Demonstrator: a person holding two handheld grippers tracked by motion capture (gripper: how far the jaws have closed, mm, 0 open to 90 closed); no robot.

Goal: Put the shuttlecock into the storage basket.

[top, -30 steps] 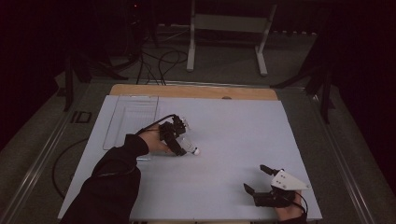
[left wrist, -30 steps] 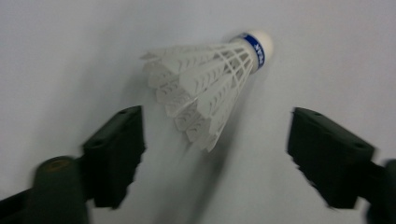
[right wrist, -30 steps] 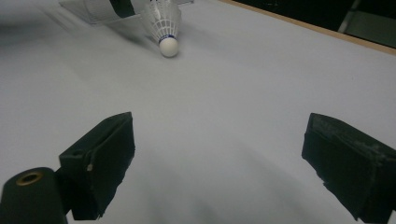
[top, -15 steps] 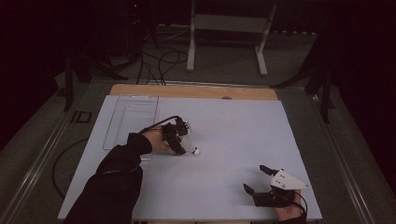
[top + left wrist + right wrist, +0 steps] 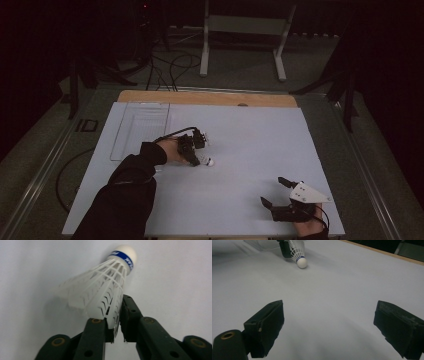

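A white plastic shuttlecock (image 5: 208, 161) with a blue-banded cork tip lies on the white table sheet (image 5: 250, 135), left of centre. My left gripper (image 5: 196, 157) reaches it from the left. Its jaws have just been closing. In the left gripper view they pinch the rim of the shuttlecock's (image 5: 100, 290) skirt, so the left gripper (image 5: 113, 312) is shut on it. My right gripper (image 5: 272, 191) rests near the front right edge, open with nothing between its jaws. In the right gripper view, the right gripper (image 5: 329, 315) faces the shuttlecock (image 5: 298, 252) across bare sheet.
A clear plastic tray (image 5: 140, 130) lies at the back left of the sheet. A wooden strip (image 5: 200, 97) runs along the far edge. Beyond the table, a metal stand (image 5: 245, 25) and cables (image 5: 165, 60) are on the floor.
The left gripper's jaws have closed onto the shuttlecock's skirt, and the hand has barely shifted. The right gripper has stayed still.
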